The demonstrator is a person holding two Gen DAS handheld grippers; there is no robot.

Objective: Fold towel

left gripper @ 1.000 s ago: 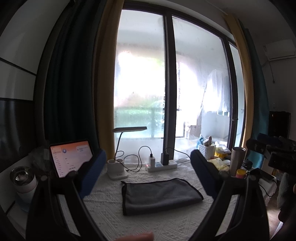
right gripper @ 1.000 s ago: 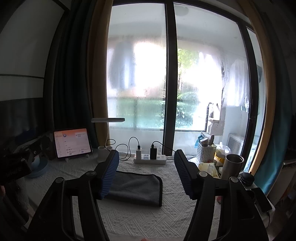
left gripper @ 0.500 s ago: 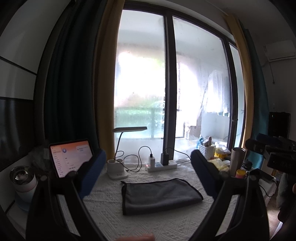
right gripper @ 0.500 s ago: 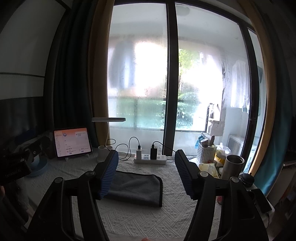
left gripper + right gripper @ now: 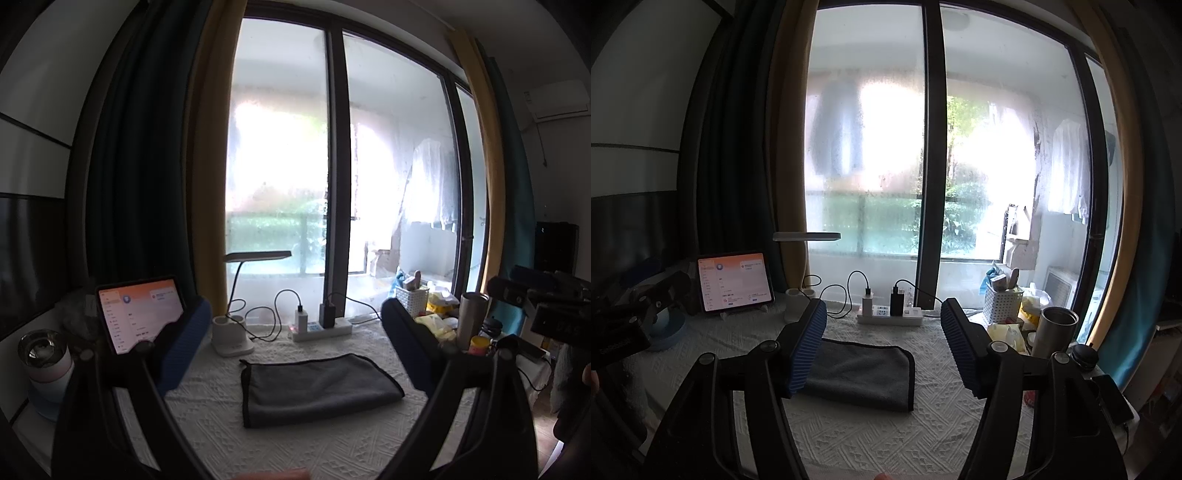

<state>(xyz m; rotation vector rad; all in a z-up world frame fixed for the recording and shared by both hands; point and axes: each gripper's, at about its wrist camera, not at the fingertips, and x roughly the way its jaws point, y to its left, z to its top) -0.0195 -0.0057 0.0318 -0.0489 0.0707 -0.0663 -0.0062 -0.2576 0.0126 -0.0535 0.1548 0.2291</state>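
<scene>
A grey towel [image 5: 317,384] with a dark hem lies folded flat on the white textured tablecloth [image 5: 295,439]. It also shows in the right wrist view [image 5: 860,373]. My left gripper [image 5: 295,325] is open and empty, held above and short of the towel. My right gripper [image 5: 882,332] is open and empty too, above the towel's near side; its left pad [image 5: 807,354] hides the towel's left part. Neither gripper touches the towel.
Behind the towel stand a power strip [image 5: 321,328] with chargers and cables, and a white desk lamp [image 5: 232,336]. A lit tablet [image 5: 142,312] and a mug [image 5: 44,354] are at left. A steel tumbler [image 5: 1052,332], a white basket [image 5: 1003,302] and yellow packets crowd the right.
</scene>
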